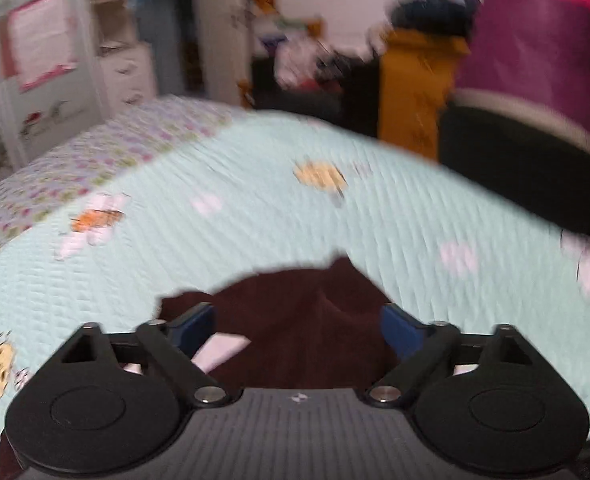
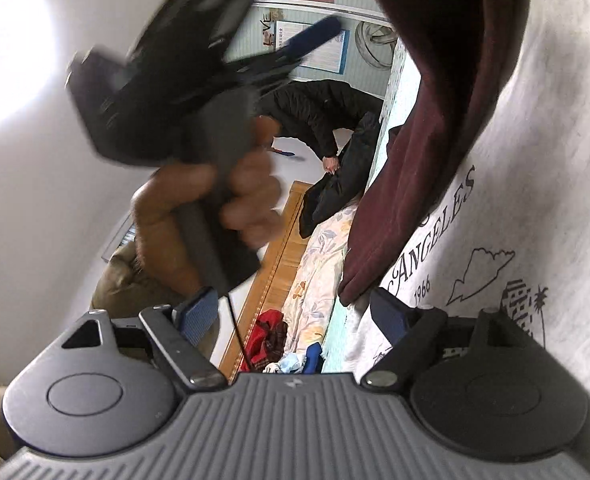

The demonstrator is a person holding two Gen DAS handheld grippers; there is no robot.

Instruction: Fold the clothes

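Observation:
The garment is a light grey shirt with a black "Angeles 1966" print and dark maroon sleeves. It fills the right side of the tilted right wrist view. My right gripper is open, and its right pad sits at the shirt's edge. In the left wrist view the maroon cloth lies on the mint quilt, with a strip of pale fabric beside it. My left gripper is open, with the cloth between its wide jaws. The left gripper's body, blurred, is held by a hand.
A person in a pink and purple top stands past the bed's far edge, beside a yellow object. Another person in a black jacket bends over a dark garment. A wooden bed frame and red cloth lie lower down.

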